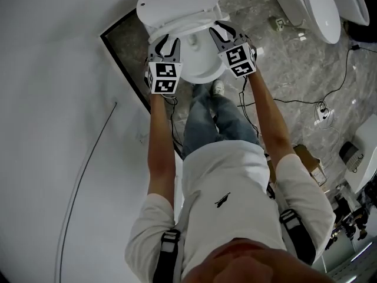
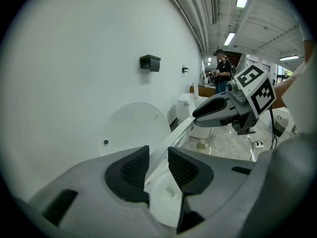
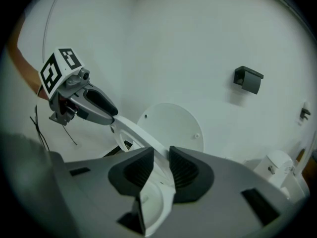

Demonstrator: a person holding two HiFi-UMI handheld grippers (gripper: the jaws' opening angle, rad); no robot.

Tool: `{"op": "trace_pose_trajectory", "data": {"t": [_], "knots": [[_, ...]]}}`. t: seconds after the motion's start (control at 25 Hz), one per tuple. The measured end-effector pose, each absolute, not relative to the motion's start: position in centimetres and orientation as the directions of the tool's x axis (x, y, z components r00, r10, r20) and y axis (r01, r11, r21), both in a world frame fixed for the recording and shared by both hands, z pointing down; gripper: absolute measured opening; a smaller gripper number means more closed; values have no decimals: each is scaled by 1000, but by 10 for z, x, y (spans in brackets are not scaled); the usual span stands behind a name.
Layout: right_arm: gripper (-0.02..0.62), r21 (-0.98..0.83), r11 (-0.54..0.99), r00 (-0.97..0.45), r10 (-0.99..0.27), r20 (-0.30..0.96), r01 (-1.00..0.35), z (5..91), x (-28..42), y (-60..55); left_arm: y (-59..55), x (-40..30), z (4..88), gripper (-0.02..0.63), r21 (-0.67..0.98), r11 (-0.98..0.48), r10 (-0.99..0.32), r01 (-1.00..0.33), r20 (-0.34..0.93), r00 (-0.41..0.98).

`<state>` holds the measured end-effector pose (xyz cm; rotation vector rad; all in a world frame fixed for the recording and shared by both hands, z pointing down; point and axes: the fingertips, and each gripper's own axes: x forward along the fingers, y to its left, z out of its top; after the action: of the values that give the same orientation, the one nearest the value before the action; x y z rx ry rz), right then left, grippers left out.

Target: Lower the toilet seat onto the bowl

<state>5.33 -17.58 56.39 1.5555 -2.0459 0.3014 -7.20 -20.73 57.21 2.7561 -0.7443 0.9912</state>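
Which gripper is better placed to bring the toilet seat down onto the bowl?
Neither clearly: left gripper and right gripper each have fingers closed on opposite side rims of the half-raised toilet seat, so lower with both together.

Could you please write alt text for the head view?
From above, a person in a white T-shirt clamps the left tool and right tool on a white plastic toilet seat ring, tilted above the white ceramic bowl.

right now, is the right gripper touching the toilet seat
Touching. The right gripper view shows the right gripper closed on the toilet seat: the white rim fills the space between its jaws with no gap.
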Motion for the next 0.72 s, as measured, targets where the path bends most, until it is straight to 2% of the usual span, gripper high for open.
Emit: {"op": "trace_pose_trajectory", "data": {"t": [0.72], "knots": [[106, 138, 372, -231, -784, 576, -918, 579, 42, -134, -164, -84, 587, 118, -61, -878, -404, -475, 628, 665]]}}
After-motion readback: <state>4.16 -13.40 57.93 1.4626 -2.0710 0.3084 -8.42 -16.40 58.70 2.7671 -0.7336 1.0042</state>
